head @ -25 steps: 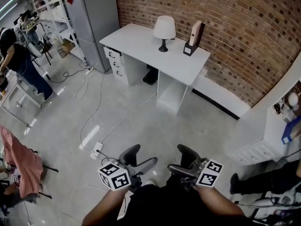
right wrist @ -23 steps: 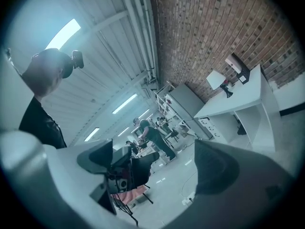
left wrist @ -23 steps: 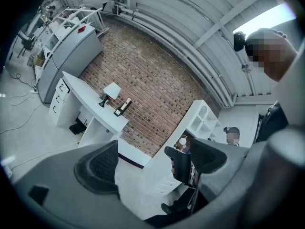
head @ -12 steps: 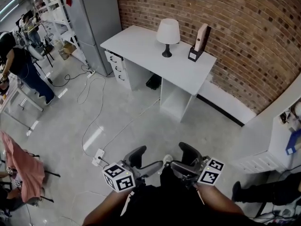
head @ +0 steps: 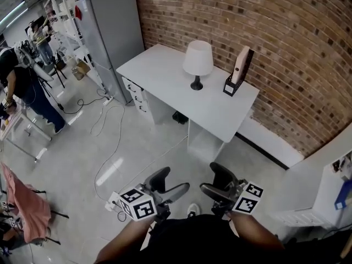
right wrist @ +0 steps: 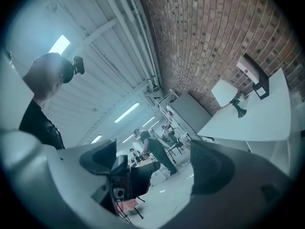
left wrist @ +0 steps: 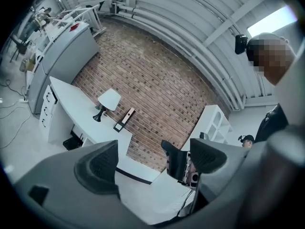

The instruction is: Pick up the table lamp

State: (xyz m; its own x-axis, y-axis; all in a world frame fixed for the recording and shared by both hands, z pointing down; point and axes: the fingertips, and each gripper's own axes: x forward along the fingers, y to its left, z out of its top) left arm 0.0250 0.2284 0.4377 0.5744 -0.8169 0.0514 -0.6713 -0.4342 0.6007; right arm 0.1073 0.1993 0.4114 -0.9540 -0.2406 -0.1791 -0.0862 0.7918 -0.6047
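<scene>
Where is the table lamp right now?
In the head view, the table lamp stands on the white desk by the brick wall, just left of the upright file holder.

1 ea.: table lamp (head: 198,58), desk (head: 159,71), file holder (head: 241,70) (blk base), grey cabinet (head: 110,32).

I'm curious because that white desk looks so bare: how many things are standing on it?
2. The table lamp stands toward the back of the white desk, and a black stand holding a tall beige item sits to its right, nearer the brick wall. Nothing else shows on top.
</scene>
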